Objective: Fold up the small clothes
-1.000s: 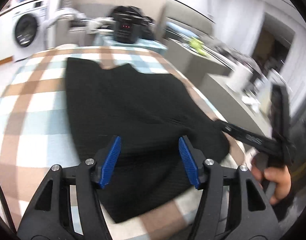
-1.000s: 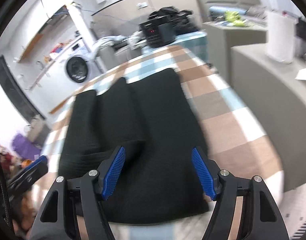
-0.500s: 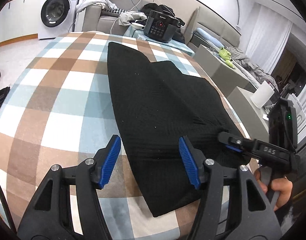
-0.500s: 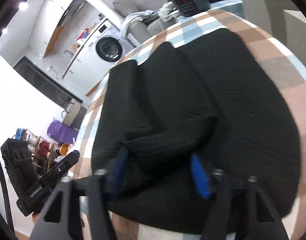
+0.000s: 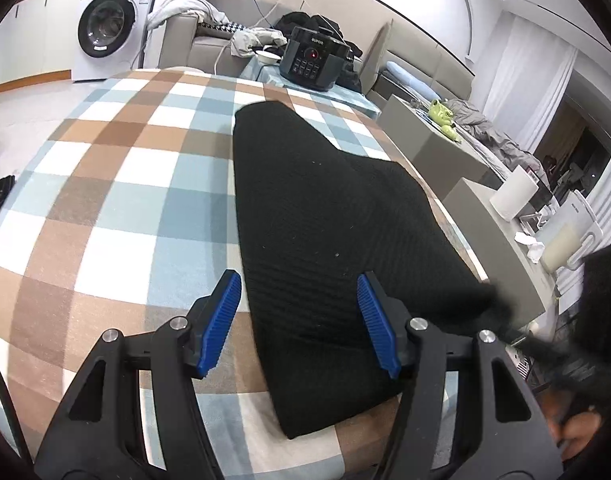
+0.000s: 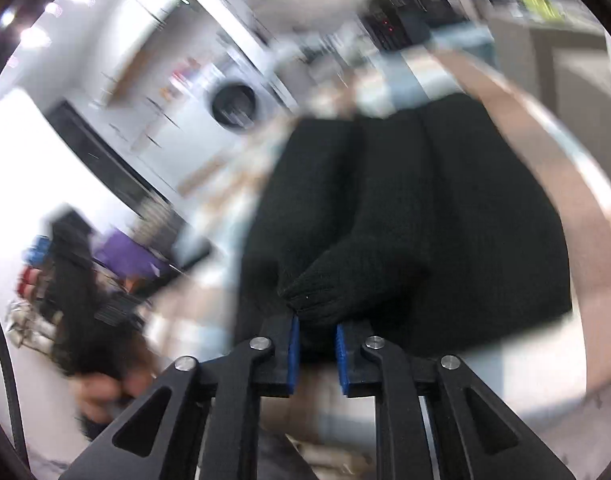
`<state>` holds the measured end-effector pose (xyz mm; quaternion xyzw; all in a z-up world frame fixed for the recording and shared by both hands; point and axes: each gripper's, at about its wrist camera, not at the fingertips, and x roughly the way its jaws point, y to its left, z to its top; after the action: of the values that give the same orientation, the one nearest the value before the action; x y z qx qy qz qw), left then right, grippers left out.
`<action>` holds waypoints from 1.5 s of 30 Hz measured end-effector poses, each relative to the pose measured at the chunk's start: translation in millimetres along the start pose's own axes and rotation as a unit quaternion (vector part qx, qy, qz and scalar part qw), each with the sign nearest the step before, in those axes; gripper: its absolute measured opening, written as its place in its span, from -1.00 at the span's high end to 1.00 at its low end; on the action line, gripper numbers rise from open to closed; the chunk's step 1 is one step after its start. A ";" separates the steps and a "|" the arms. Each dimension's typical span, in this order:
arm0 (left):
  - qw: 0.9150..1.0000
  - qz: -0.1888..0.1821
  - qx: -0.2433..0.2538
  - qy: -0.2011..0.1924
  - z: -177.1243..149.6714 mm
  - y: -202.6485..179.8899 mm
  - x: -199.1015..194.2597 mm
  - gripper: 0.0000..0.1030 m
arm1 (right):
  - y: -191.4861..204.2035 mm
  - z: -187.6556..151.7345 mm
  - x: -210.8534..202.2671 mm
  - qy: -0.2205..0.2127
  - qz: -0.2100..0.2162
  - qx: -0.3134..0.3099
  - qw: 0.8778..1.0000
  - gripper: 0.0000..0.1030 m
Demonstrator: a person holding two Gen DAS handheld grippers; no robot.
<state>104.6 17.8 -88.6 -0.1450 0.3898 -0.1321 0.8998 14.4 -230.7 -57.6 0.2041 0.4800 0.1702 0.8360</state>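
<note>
A black knit garment (image 5: 325, 216) lies lengthwise on a checked table cover (image 5: 117, 184). My left gripper (image 5: 297, 320) hovers open over the garment's near left edge, its blue pads (image 5: 221, 320) apart with only the cloth below them. In the blurred right wrist view, a corner of the garment (image 6: 345, 280) is gathered up between the blue pads of my right gripper (image 6: 316, 340), whose jaws are closing and pinch the fabric. The rest of the garment (image 6: 465, 220) hangs back toward the table. The right gripper shows as a dark blur (image 5: 517, 336) at the garment's near right corner.
A black cooker (image 5: 313, 64) stands beyond the table's far end, with a washing machine (image 5: 109, 24) at the back left. A grey counter (image 5: 485, 216) with a white roll (image 5: 513, 196) runs along the right. A person's hand (image 6: 101, 392) shows at the lower left.
The right gripper's jaws went from wide apart to pinching a raised corner of the garment, and its view swung and blurred. The left gripper stayed open and shifted toward the garment's left edge.
</note>
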 end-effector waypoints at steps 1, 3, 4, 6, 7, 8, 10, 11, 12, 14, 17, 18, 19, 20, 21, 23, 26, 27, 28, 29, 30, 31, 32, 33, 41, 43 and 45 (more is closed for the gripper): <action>1.000 0.000 0.001 0.006 -1.6 -1.0 2.3 -0.12 | -6.5 -2.4 5.1 0.015 -0.013 0.008 1.000 0.65; 1.000 0.001 0.006 0.016 -5.4 -3.6 6.6 -0.12 | -20.7 -5.1 4.4 0.019 -0.004 0.032 0.999 0.30; 1.000 0.001 0.009 0.019 -7.3 -4.8 7.8 -0.12 | -26.5 -5.9 -2.2 0.007 0.013 0.046 0.999 0.17; 1.000 0.002 0.011 0.022 -10.2 -4.9 9.2 -0.12 | -38.6 -3.3 -13.8 -0.019 0.037 0.073 0.996 -0.02; 1.000 0.002 0.009 0.023 -10.8 -4.1 10.0 -0.12 | -43.0 -2.1 -17.2 -0.027 0.046 0.082 0.995 -0.03; 1.000 0.001 0.005 0.025 -11.1 -3.1 11.5 -0.12 | -46.9 -0.3 -17.1 -0.029 0.052 0.093 0.994 -0.03; 1.000 0.002 0.003 0.027 -10.2 -2.3 13.3 -0.12 | -56.6 4.6 -12.1 -0.029 0.063 0.120 0.990 -0.03; 1.000 0.003 0.003 0.026 -9.6 -2.2 13.3 -0.12 | -63.3 8.6 -5.6 -0.023 0.076 0.144 0.986 -0.03; 1.000 0.003 0.004 0.026 -8.8 -2.1 13.0 -0.12 | -69.2 10.9 0.7 -0.018 0.090 0.167 0.982 -0.03; 1.000 0.005 0.008 0.022 -7.6 -2.2 10.9 -0.12 | -80.1 12.9 10.7 -0.016 0.108 0.220 0.969 0.07; 1.000 0.007 0.008 0.019 -6.3 -0.2 9.2 -0.12 | -65.2 22.1 11.5 -0.019 0.055 0.177 0.982 0.64; 1.000 0.006 0.006 0.019 -6.7 0.4 8.6 -0.12 | -59.3 23.6 11.4 -0.021 0.041 0.159 0.986 0.80; 1.000 0.007 0.004 0.019 -5.9 1.1 8.6 -0.12 | -53.2 26.3 8.1 -0.028 0.038 0.146 0.988 0.80; 1.000 0.009 0.003 0.019 -5.3 1.6 8.6 -0.12 | -48.0 29.5 1.9 -0.041 0.042 0.133 0.989 0.81; 1.000 0.010 0.002 0.018 -4.0 2.4 8.3 -0.12 | -41.6 31.5 -6.5 -0.055 0.037 0.115 0.991 0.81; 1.000 0.008 0.004 0.014 -3.0 2.5 6.7 -0.12 | -34.1 32.4 -13.9 -0.055 0.014 0.087 0.995 0.81; 1.000 0.006 0.002 0.013 -2.0 4.0 9.1 -0.12 | -35.4 23.5 -0.6 0.008 -0.045 0.061 0.997 0.81; 1.000 0.006 0.000 0.016 -1.4 4.6 11.9 -0.12 | -37.7 20.0 2.7 0.016 -0.059 0.061 0.996 0.77; 1.000 0.004 -0.001 0.017 -0.9 4.8 14.0 -0.12 | -38.8 18.1 1.0 0.011 -0.058 0.067 0.996 0.74; 1.000 0.002 -0.001 0.018 0.1 5.1 16.0 -0.12 | -39.2 20.3 -0.7 0.005 -0.056 0.070 0.996 0.63; 1.000 0.002 0.000 0.019 -0.1 4.8 16.4 -0.12 | -38.3 21.2 -5.0 -0.005 -0.060 0.072 0.996 0.42; 1.000 0.001 0.001 0.019 0.8 4.2 17.3 -0.12 | -35.4 26.5 -11.7 -0.026 -0.070 0.069 0.995 0.31; 1.000 -0.001 0.002 0.018 1.5 4.1 17.8 -0.12 | -36.8 30.3 -13.9 -0.042 -0.075 0.065 0.994 0.17; 1.000 -0.002 0.003 0.018 2.1 4.2 18.2 -0.12 | -37.8 35.4 -17.1 -0.052 -0.079 0.058 0.994 0.17; 1.000 -0.002 -0.007 0.007 15.4 15.3 19.6 -0.12 | 2.7 134.1 52.1 -0.033 -0.023 -0.019 0.999 0.11; 1.000 0.001 -0.011 0.005 18.3 21.4 19.0 -0.12 | 6.1 160.1 89.2 0.006 -0.014 -0.014 1.000 0.11; 1.000 0.008 -0.016 0.003 20.1 26.6 18.1 -0.12 | 2.6 176.8 119.3 0.036 -0.013 -0.001 0.999 0.11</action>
<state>134.7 39.2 -97.2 -0.1561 0.3959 -0.1195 0.8970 225.7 -202.7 -63.2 0.1904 0.5120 0.1671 0.8208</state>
